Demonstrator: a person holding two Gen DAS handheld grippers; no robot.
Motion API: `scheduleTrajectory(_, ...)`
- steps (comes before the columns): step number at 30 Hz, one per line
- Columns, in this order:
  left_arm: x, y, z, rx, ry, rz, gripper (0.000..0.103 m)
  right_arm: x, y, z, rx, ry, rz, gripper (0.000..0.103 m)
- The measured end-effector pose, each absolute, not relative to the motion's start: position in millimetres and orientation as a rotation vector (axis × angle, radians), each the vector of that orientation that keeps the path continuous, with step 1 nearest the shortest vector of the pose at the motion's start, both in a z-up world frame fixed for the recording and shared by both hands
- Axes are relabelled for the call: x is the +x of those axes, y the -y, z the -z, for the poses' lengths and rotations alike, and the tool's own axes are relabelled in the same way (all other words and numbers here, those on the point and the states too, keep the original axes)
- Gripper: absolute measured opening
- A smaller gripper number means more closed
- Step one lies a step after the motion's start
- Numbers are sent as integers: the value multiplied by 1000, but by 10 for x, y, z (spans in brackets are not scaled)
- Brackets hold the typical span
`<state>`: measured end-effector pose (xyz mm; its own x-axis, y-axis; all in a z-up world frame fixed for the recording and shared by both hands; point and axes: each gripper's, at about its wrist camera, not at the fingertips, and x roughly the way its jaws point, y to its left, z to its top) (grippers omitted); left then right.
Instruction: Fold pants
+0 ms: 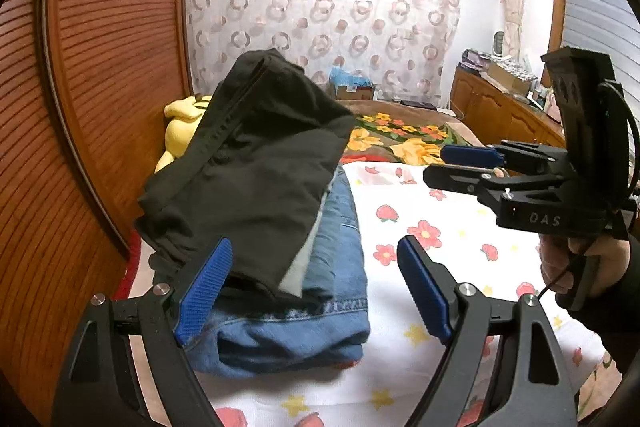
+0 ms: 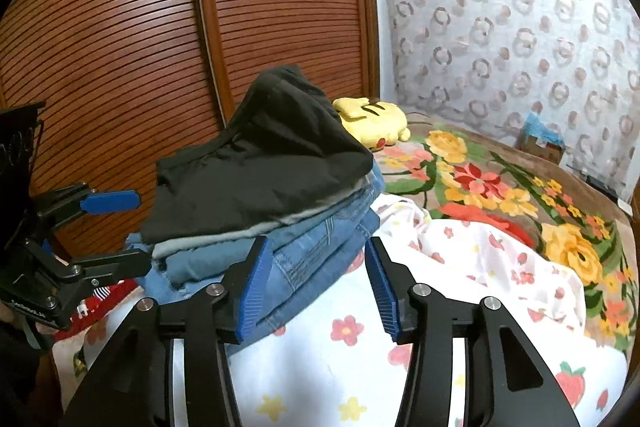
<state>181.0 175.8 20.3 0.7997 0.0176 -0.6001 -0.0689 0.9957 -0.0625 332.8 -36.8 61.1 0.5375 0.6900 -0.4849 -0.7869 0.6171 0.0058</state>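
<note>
Folded black pants lie on top of a pile of folded blue jeans, with a thin grey layer between them. The pile rests on a white flowered sheet. My left gripper stands open at the pile's near-left edge, its jaws wide and nothing pinched. My right gripper is also open. It hovers just right of the pile over the sheet, with nothing between its blue pads.
Slatted wooden wardrobe doors stand close behind the pile. A yellow plush toy and a floral blanket lie further up the bed. A wooden cabinet is at the right. A person's hand grips the right gripper's handle.
</note>
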Motion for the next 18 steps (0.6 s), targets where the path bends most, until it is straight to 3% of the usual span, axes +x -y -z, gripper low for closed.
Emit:
scheduleTrajectory(8, 1670, -1624, -245, -76, -628, -64, 85, 2985, 535, -615, -207, -452, -867, 63)
scheduleTrajectory(18, 1490, -1443, -221, -86, -624, -41, 85, 2649, 738, -545, -176, -449, -805, 64)
